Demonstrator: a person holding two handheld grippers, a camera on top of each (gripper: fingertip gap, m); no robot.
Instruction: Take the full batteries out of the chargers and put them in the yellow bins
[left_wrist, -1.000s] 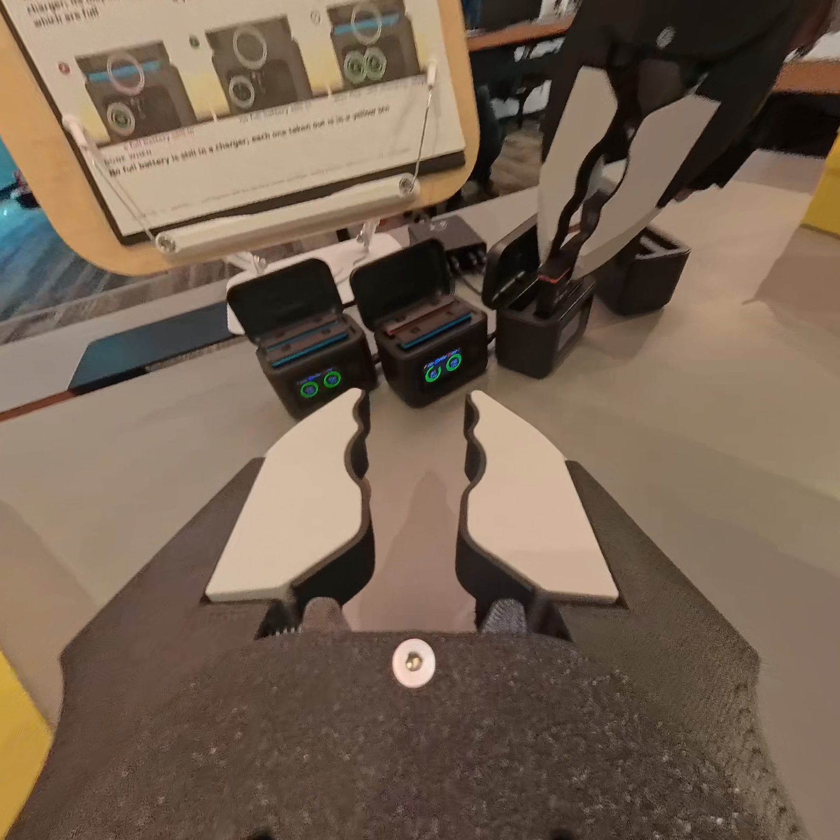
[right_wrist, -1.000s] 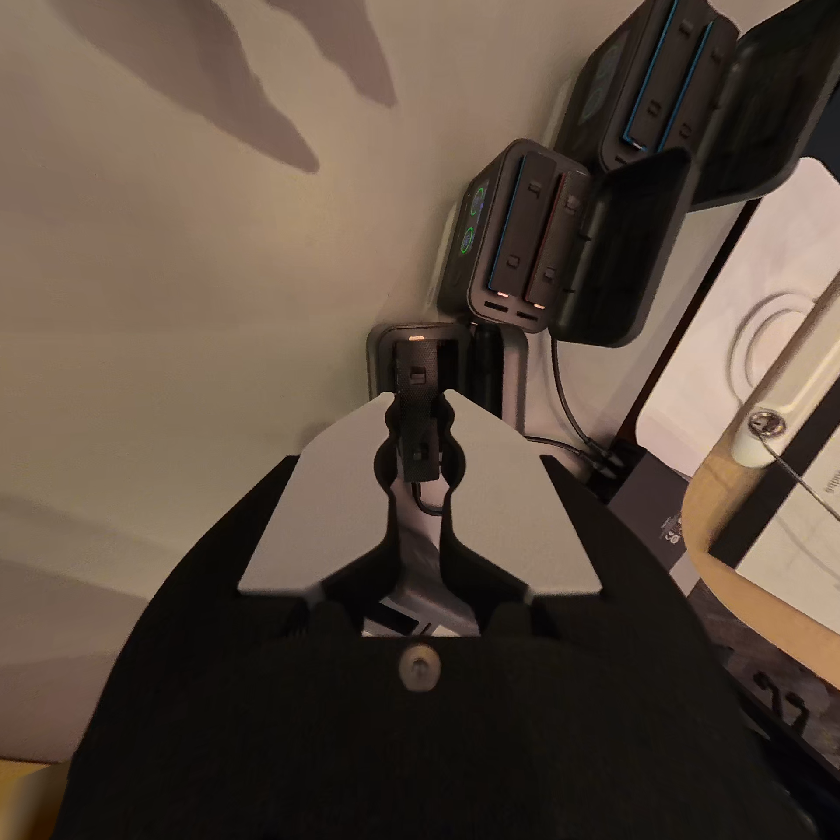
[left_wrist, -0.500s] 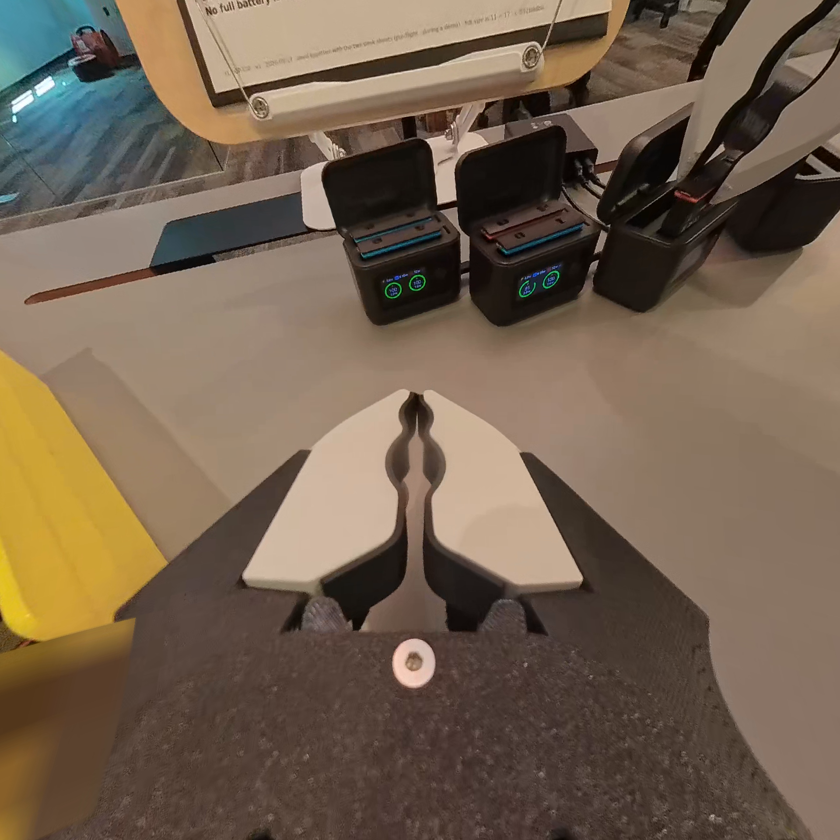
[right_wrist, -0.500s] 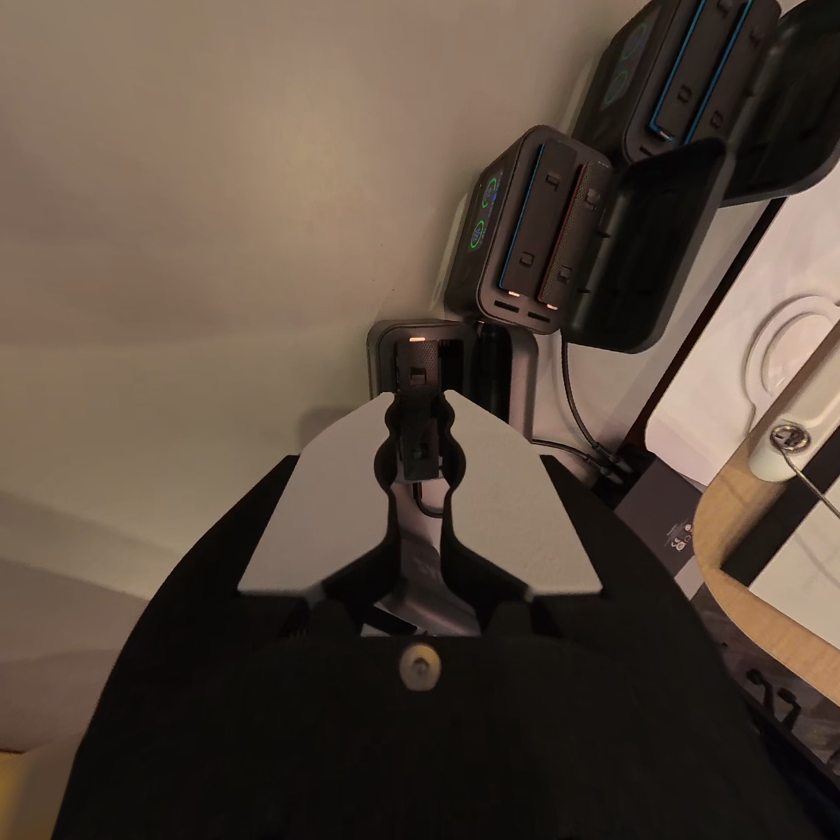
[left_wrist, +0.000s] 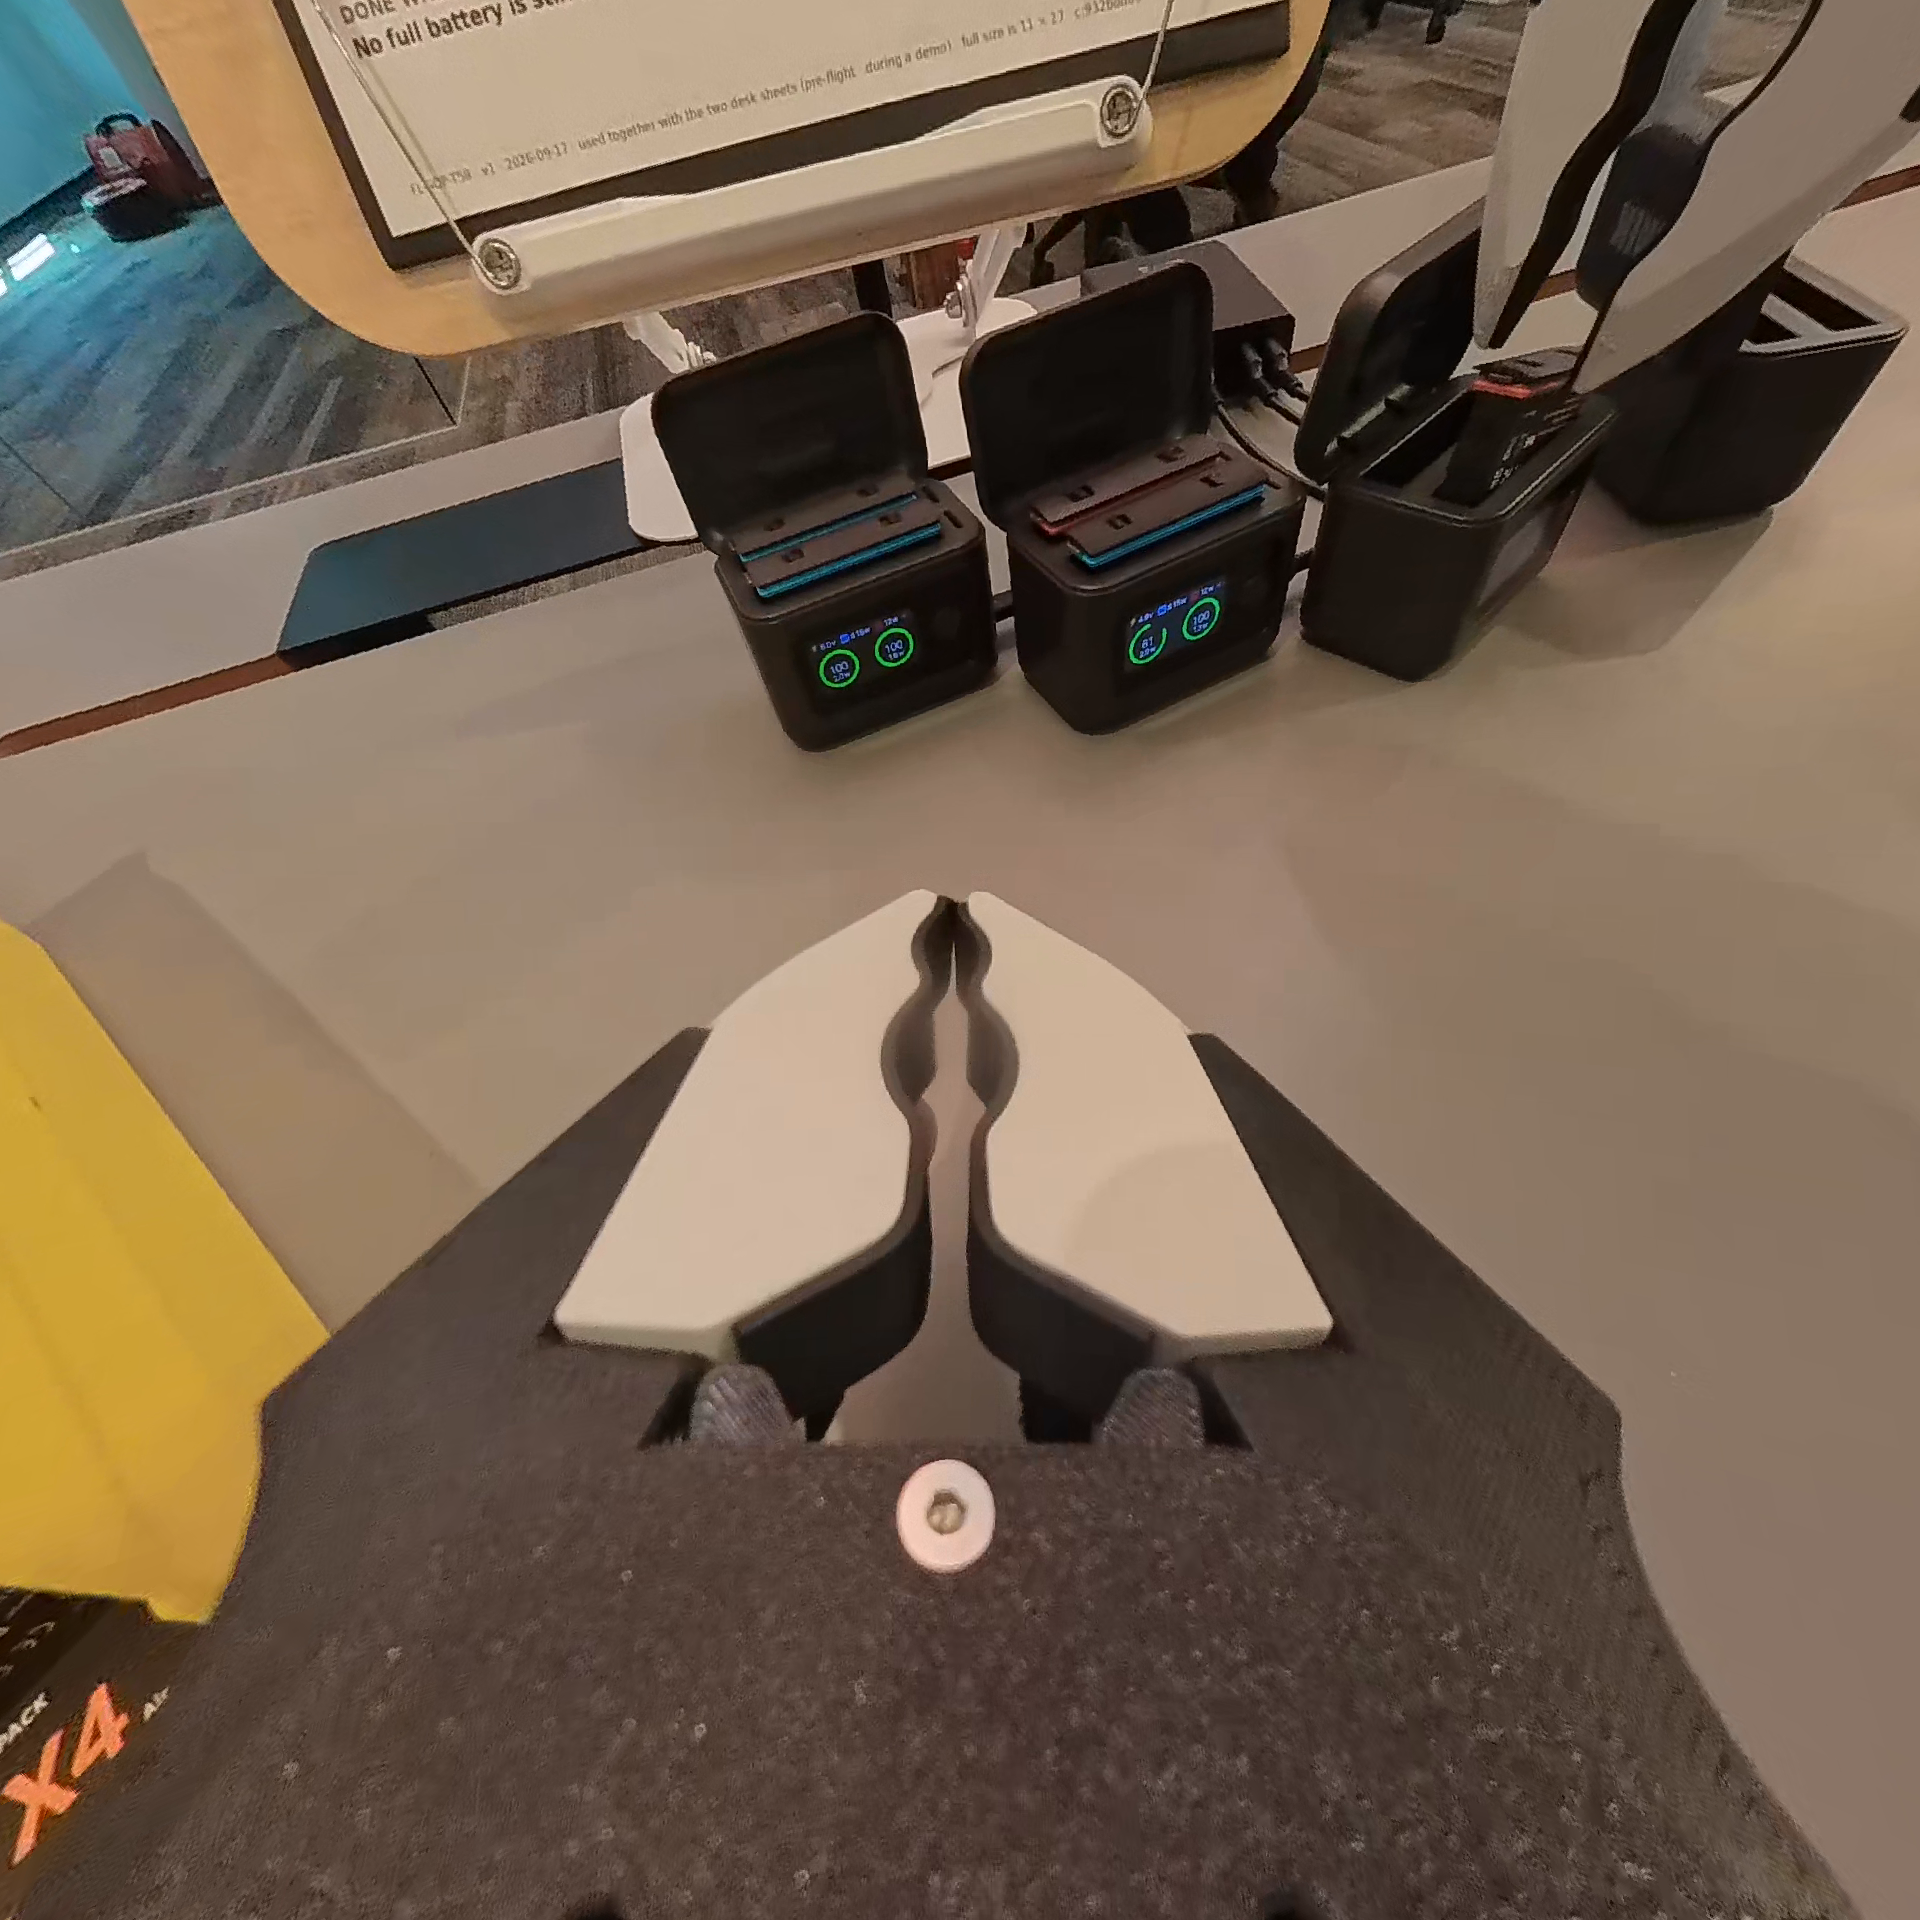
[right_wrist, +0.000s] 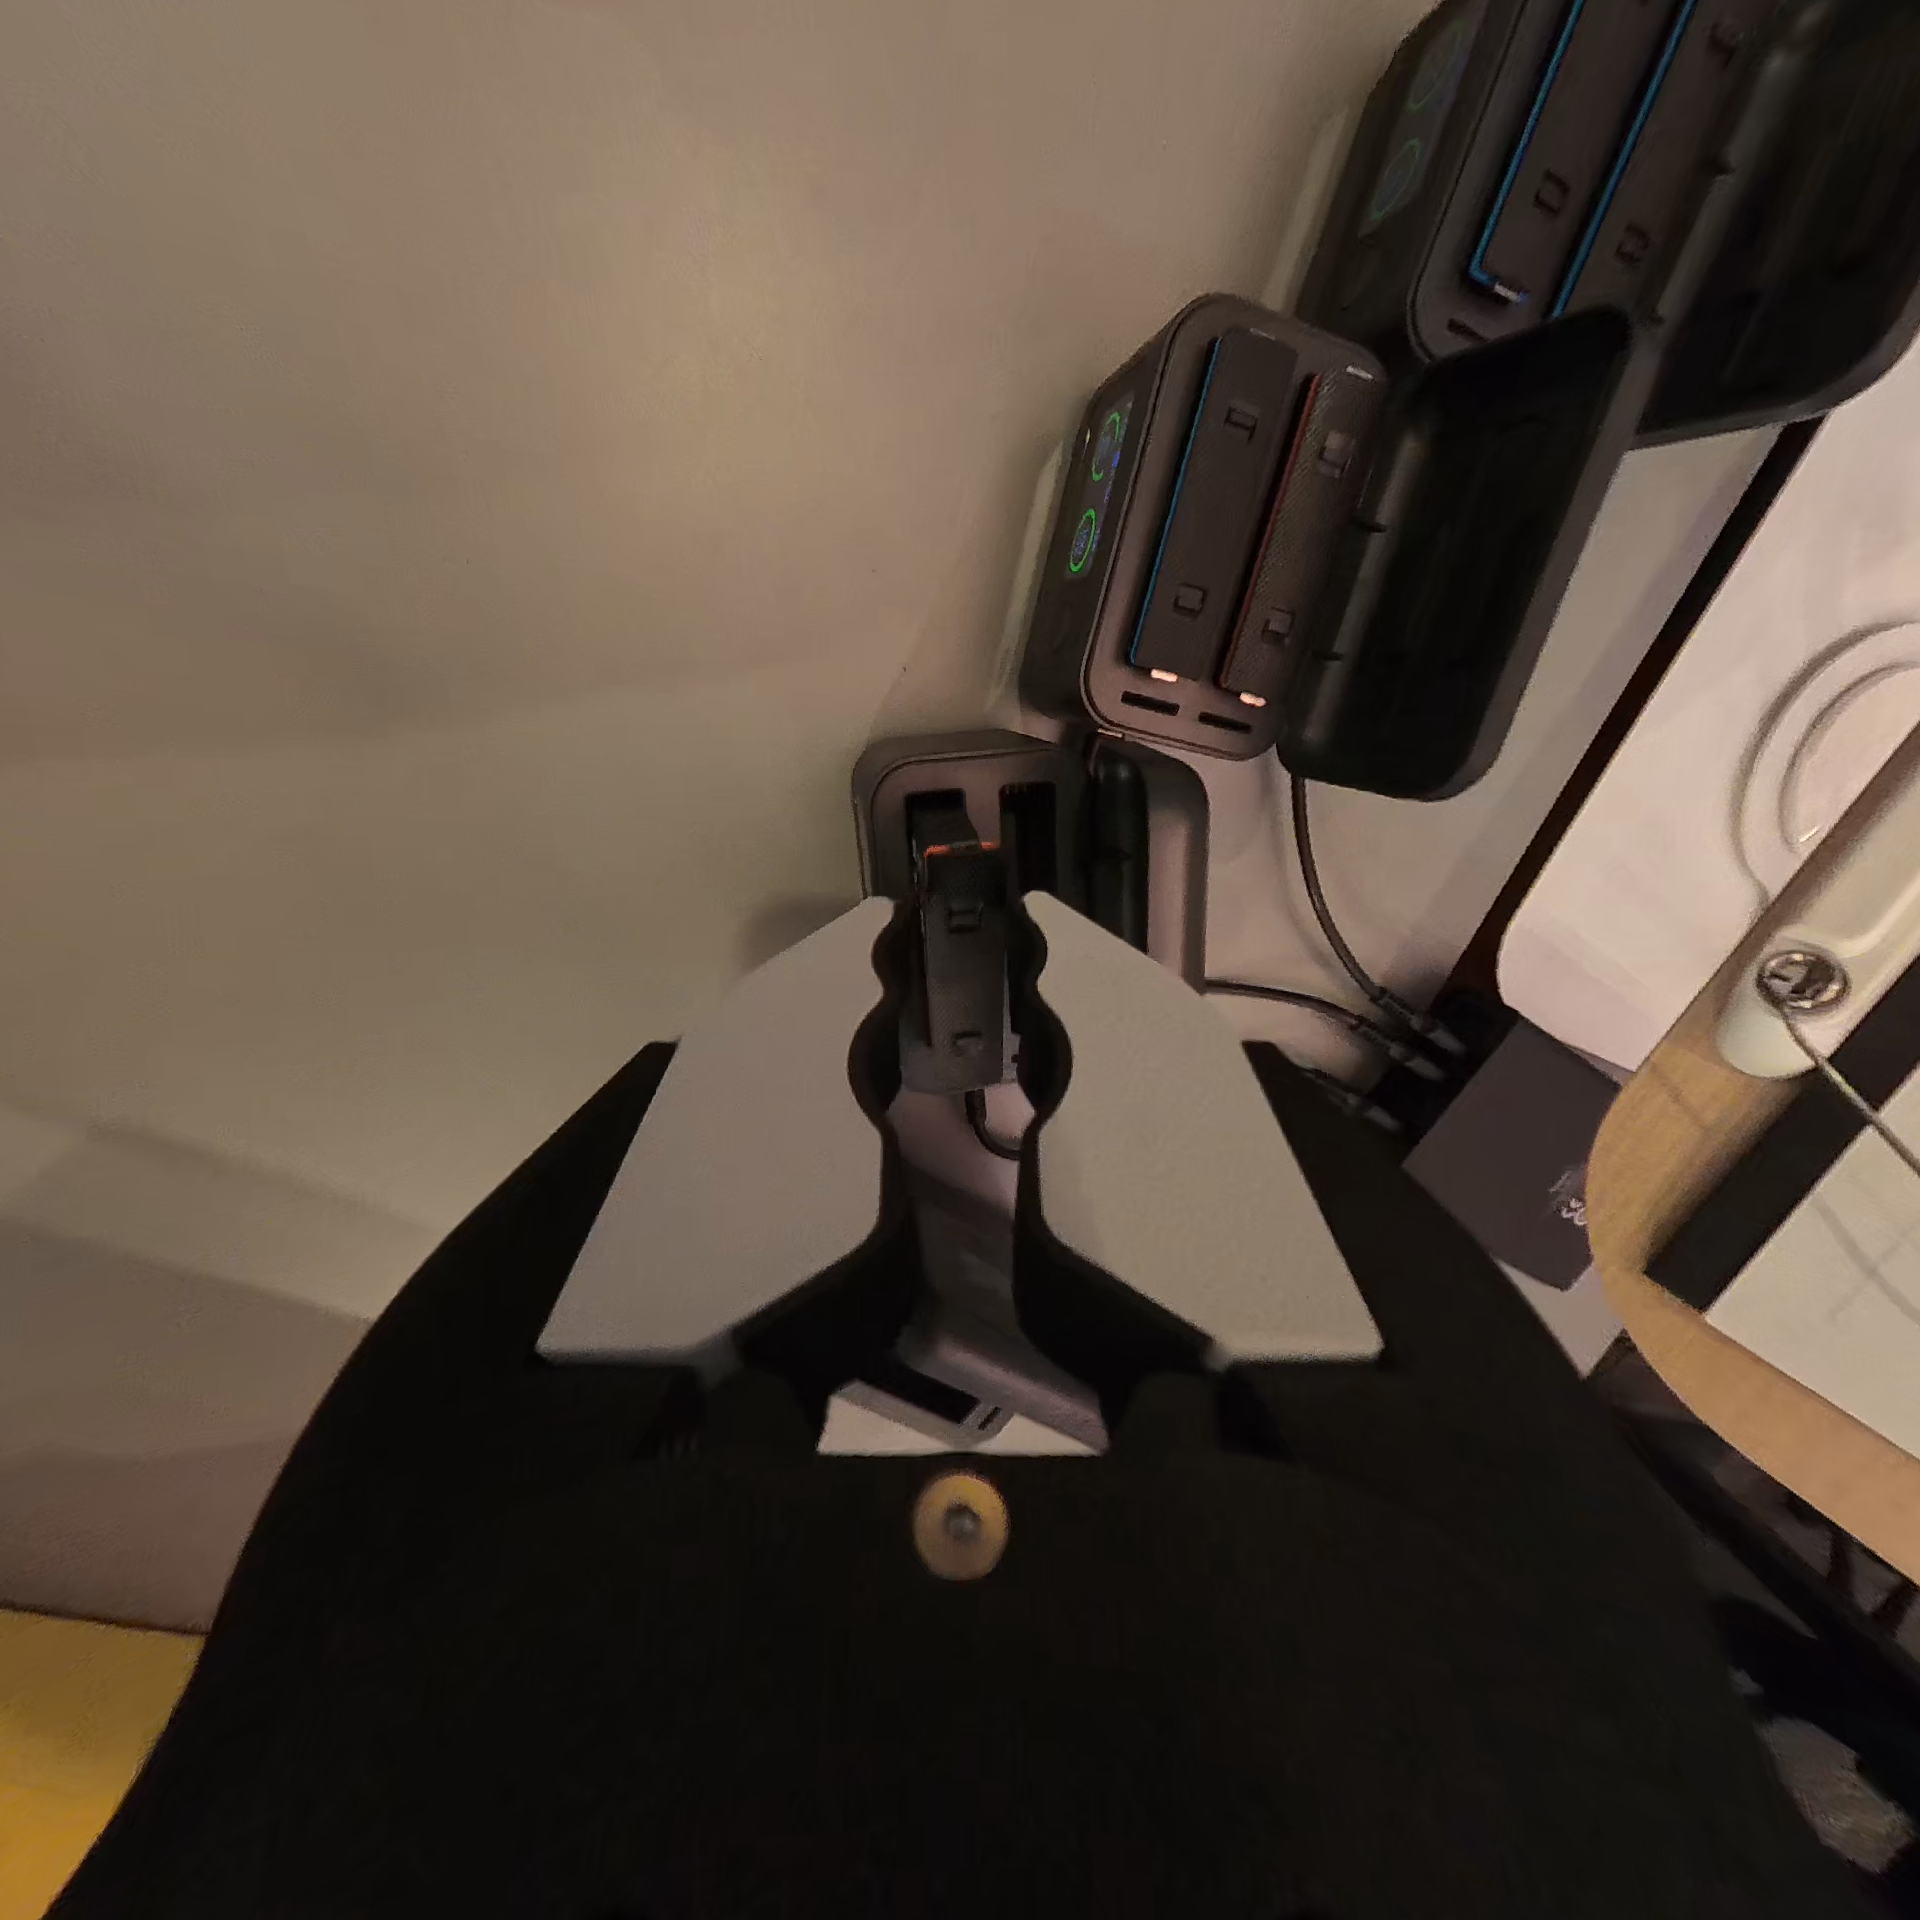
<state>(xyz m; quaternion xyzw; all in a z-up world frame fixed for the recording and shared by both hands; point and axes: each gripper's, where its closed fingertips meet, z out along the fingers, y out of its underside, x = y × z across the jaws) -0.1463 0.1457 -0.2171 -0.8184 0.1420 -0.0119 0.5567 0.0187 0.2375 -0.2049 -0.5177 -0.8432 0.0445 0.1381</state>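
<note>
While looking along the left wrist view: points the left gripper (left_wrist: 948, 909) over a smooth grey table (left_wrist: 1455, 935), fingers pressed together at the tips, holding nothing. Shows a yellow bin (left_wrist: 114, 1247) close by at the left edge, with a black box with orange marks (left_wrist: 62, 1745) just under it. Shows three small black chargers in a row at the far side of the table, all with lids up. Has two blue-edged batteries in the left charger (left_wrist: 862, 623) and green rings lit on its front. Has one blue-edged and one red-edged battery in the middle charger (left_wrist: 1153, 603), also with green rings. Shows the right gripper (left_wrist: 1543, 364) reaching down over the third charger (left_wrist: 1444, 561), pinching a black battery (left_wrist: 1481, 457) whose low end sits in the open top. Has an open black box (left_wrist: 1745, 416) just past that. Shows a wooden board (left_wrist: 727, 208) with a paper sheet hanging above, a dark mat (left_wrist: 457, 561) behind, and grey carpet floor (left_wrist: 208, 395) farther off. While looking along the right wrist view: looks dim and yellowish. Shows the right gripper (right_wrist: 956, 914) closed on the battery (right_wrist: 961, 987), its red-tipped end at the mouth of the third charger's (right_wrist: 1174, 831) slot, partly pulled up. Shows the middle charger (right_wrist: 1216, 540) just beyond, black cables (right_wrist: 1330, 935) beside it, the board (right_wrist: 1662, 1143) at the right, and a bit of yellow bin (right_wrist: 83, 1704) in the low left corner.
</note>
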